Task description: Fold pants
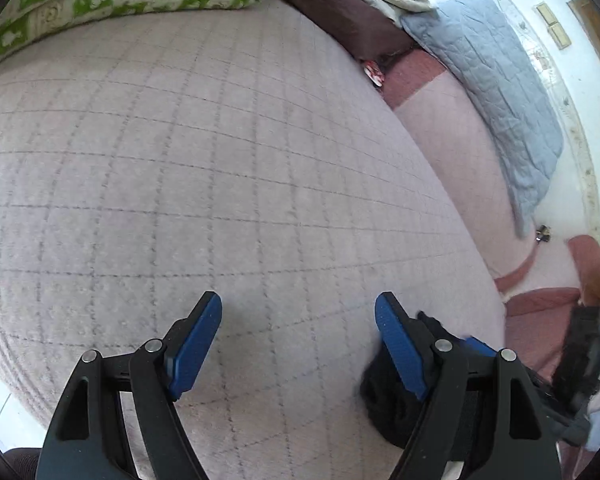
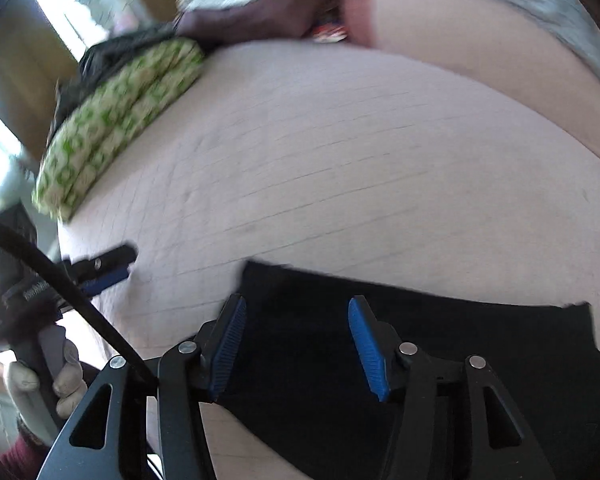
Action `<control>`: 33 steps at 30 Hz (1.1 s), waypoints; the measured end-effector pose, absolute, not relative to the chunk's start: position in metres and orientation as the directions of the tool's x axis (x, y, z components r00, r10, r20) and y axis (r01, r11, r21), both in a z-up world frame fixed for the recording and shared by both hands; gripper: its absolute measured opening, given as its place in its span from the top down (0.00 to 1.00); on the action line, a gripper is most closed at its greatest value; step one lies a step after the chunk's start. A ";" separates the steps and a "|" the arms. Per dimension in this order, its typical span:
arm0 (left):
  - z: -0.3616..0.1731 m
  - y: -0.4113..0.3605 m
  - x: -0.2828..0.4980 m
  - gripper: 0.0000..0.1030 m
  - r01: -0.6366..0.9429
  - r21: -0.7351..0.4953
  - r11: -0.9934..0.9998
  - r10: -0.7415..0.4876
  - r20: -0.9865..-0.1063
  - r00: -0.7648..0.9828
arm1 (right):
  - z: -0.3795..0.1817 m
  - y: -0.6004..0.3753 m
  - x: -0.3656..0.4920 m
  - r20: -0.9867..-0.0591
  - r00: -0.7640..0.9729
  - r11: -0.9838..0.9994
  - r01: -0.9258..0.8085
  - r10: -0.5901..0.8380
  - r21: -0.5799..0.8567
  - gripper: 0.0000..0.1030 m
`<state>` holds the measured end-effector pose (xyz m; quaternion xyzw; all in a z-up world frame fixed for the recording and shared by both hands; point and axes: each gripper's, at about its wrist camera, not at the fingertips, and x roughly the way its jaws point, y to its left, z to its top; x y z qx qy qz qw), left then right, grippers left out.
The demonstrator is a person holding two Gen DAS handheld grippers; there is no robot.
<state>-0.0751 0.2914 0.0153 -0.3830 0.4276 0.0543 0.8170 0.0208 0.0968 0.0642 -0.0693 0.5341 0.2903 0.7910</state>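
- Left wrist view: left gripper (image 1: 298, 344) has its fingers spread wide, holding nothing, over bare bed (image 1: 220, 160). Only a dark lump of the pants (image 1: 384, 396) shows, off to its right. Closing here probably pinches quilt instead.
- Right wrist view: right gripper (image 2: 296, 344) is also spread and empty, over the black pants (image 2: 420, 320) at the bed's near edge. It's blurry, so a rushed grab could bunch layers or drag them off.

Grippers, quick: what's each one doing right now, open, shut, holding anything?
Left gripper: open, holding nothing, over the quilt.
Right gripper: open, over the black pants, not gripping them.
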 end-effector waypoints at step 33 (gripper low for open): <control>0.009 0.165 -0.047 0.87 -0.054 -0.687 0.725 -0.601 -0.668 0.438 | 0.067 0.117 0.049 -0.936 0.232 0.871 -0.475 0.265 0.129 0.82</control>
